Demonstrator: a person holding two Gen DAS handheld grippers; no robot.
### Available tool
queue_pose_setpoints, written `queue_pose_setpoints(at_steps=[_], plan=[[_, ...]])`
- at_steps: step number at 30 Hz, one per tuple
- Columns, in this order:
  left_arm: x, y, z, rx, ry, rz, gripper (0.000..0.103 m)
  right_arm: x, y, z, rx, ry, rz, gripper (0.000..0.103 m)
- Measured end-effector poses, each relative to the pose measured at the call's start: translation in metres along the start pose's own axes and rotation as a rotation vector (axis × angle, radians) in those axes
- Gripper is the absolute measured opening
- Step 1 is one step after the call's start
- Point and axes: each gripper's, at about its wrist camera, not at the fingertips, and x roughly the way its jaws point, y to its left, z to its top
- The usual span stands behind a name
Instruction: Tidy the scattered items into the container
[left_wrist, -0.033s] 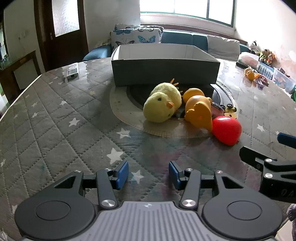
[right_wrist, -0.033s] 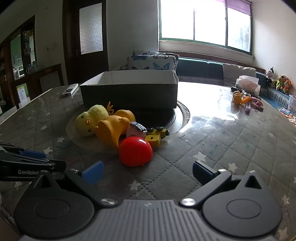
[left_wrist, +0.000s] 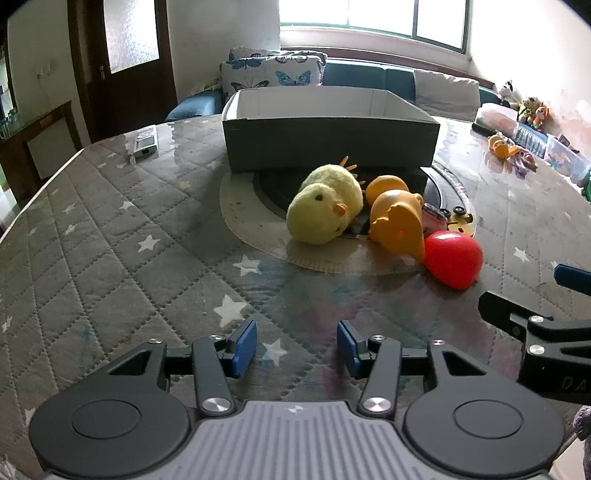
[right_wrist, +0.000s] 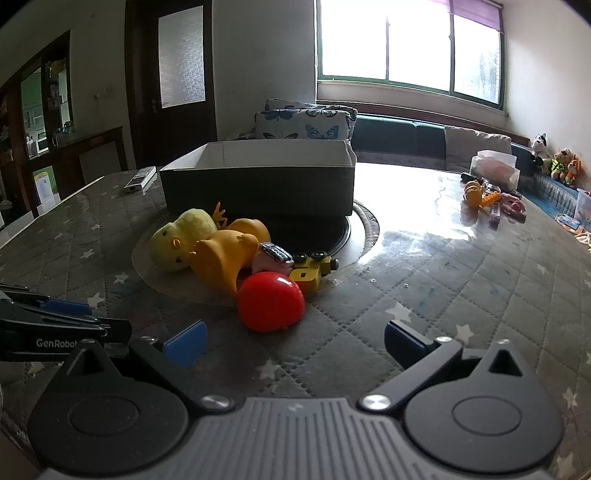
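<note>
left gripper (left_wrist: 296, 347): black linkage arms, blue pads (left_wrist: 245, 347), silver screws, ribbed grey body, two round black discs; right gripper (right_wrist: 295, 341) the same build; white "genrobot" lettering on the left one's side

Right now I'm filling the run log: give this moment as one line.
stage: pre-grasp | left gripper: open, empty | right gripper: open, nearest red ball | toys beside box, none seen inside
</note>
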Motion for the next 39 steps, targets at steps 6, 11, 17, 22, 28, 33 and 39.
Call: queue_pose_setpoints(at_steps=[6, 11, 17, 22, 28, 33, 39], plan=[[0.000, 0.002, 0.000, -0.006, 0.001, -0.002, 0.052, 0.001, 0.003, 0.001, -0.013, 0.014, 0.001, 0.103], [0.001, 0.001, 0.001, 0.001, 0.009, 0.012, 0.052, 0.001, 0.007, 0.001, -0.031, 0.019, 0.009, 0.103], [0.001, 0.001, 0.001, 0.000, 0.014, 0.034, 0.052, 0.002, 0.011, 0.001, -0.048, 0.029, 0.002, 0.103], [-0.002, 0.001, 0.001, -0.012, 0.010, 0.052, 0.052, 0.003, 0.012, 0.001, -0.049, 0.049, -0.026, 0.103], [-0.005, 0.000, 0.000, -0.018, 0.010, 0.064, 0.051, 0.004, 0.012, 0.000, -0.051, 0.068, -0.048, 0.103], [-0.006, -0.002, -0.001, -0.024, 0.013, 0.067, 0.052, 0.004, 0.013, 0.000, -0.050, 0.079, -0.053, 0.103], [-0.009, -0.005, -0.001, -0.025, 0.008, 0.068, 0.052, 0.003, 0.014, 0.001, -0.051, 0.085, -0.062, 0.103]])
